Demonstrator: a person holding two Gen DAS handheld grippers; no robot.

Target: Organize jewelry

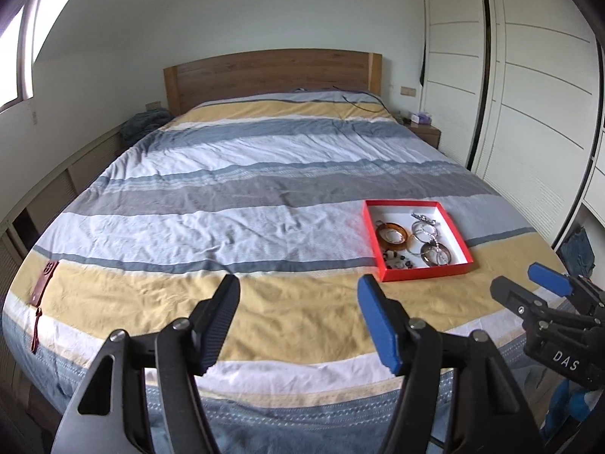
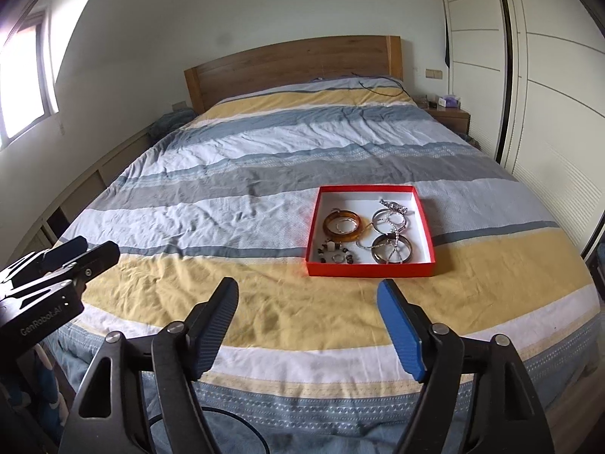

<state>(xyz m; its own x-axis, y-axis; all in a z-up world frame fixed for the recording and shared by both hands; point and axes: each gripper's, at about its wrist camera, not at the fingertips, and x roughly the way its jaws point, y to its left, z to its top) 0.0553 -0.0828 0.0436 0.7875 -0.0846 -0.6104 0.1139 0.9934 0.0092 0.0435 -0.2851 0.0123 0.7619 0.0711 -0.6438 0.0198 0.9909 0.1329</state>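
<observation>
A shallow red box (image 2: 368, 268) with a white inside lies on the striped bedspread; it also shows in the left wrist view (image 1: 427, 271). It holds an amber bangle (image 2: 329, 229), silver bangles (image 2: 380, 215), a dark bangle (image 2: 405, 246), a bead bracelet (image 2: 336, 254) and a silver chain (image 2: 393, 204). My left gripper (image 1: 298, 287) is open and empty over the yellow stripe, left of the box. My right gripper (image 2: 308, 289) is open and empty, just in front of the box. Each gripper shows in the other's view, the right (image 1: 529, 283) and the left (image 2: 90, 247).
A dark red tag with a cord (image 1: 43, 287) lies near the bed's left edge. A wooden headboard (image 2: 295, 60) stands at the far end, with a black cable (image 2: 382, 85) on the bed. White wardrobe doors (image 2: 548, 106) run along the right; a nightstand (image 2: 450, 115) stands beside them.
</observation>
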